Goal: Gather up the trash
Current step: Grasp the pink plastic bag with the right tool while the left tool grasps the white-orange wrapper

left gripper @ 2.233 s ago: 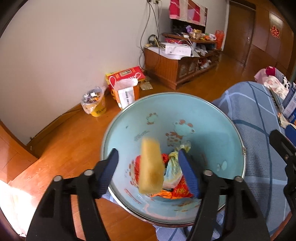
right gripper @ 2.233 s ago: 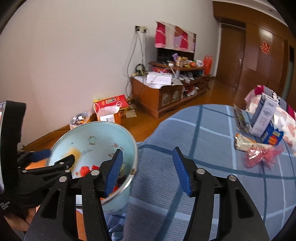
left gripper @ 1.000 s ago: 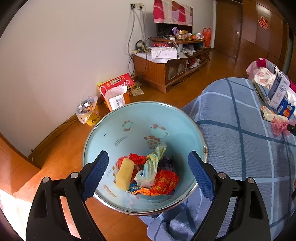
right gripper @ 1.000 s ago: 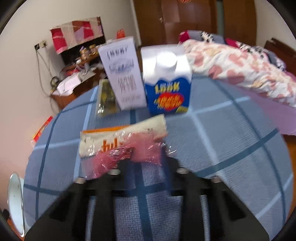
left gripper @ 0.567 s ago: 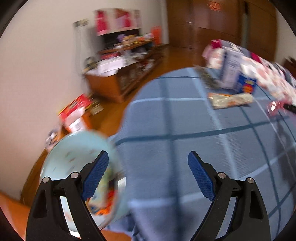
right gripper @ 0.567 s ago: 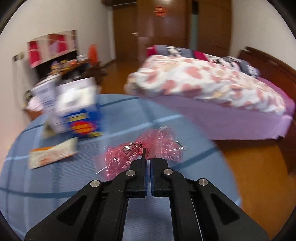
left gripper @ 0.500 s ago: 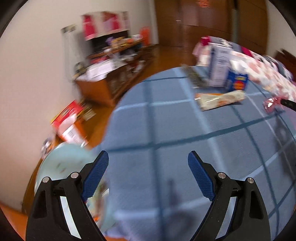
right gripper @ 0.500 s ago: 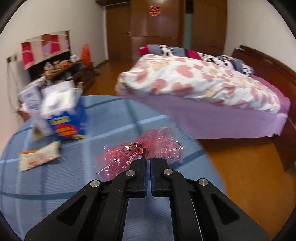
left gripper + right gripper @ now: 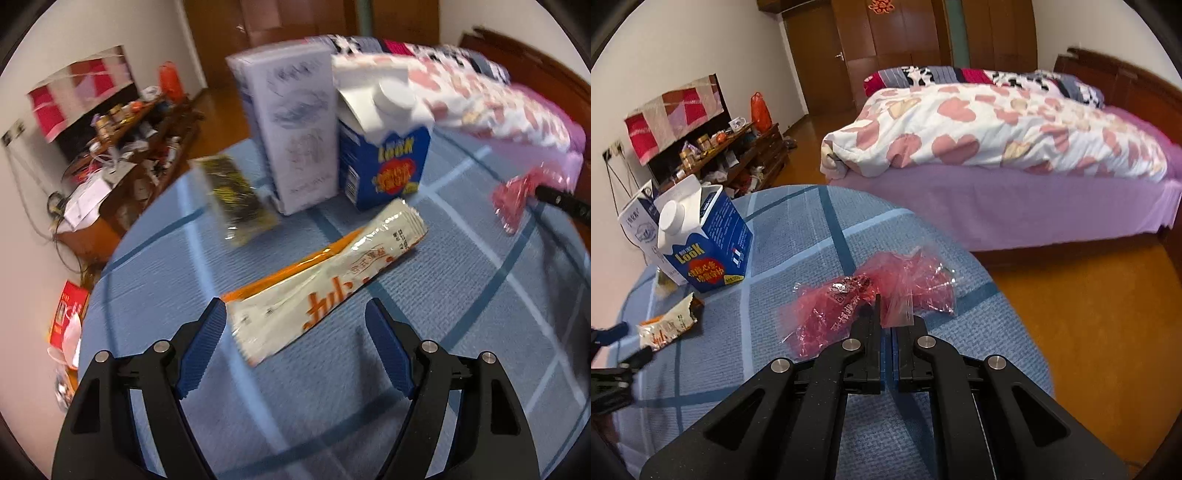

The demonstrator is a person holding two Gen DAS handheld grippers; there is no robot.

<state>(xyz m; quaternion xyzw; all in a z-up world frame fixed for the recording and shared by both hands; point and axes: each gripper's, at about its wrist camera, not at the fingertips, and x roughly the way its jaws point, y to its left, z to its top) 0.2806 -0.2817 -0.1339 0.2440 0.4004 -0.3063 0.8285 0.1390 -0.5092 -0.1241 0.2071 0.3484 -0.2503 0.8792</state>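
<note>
Setting: bedroom with a wooden floor; a round counter (image 9: pixel 498 314) under a blue checked cloth stands near a bed (image 9: pixel 1015 206) with a purple sheet and a heart-print quilt.

Standing items: a blue milk carton (image 9: pixel 384 162) and a pale lilac box (image 9: pixel 295 136) stand upright at the far side of the counter, just beside each other; a dark snack packet (image 9: pixel 236 199), blurred, lies to their left.

Left hand-held gripper (image 9: pixel 295 354): mine, released; its jaws have just been closing somewhat, and the near end of the long white-and-orange wrapper (image 9: pixel 325 280) lies between the pads without being pressed.

Right hand-held gripper (image 9: pixel 886 328): mine, clenched on the edge of a crumpled pink cellophane wrapper (image 9: pixel 871 299), which hangs just above the counter's right side.

Risk, left: I judge the flat wrapper could slide along the cloth or buckle if my pads meet it too high, since it lies thin and slack.

Risk, cloth: closing low could pinch the cloth with the wrapper and drag the carton and box over.

Risk, right: the pinch holds only a thin fold of film; a quick swing could pull it free.

Risk, view: the left view is blurred, so my aim there is uncertain.
</note>
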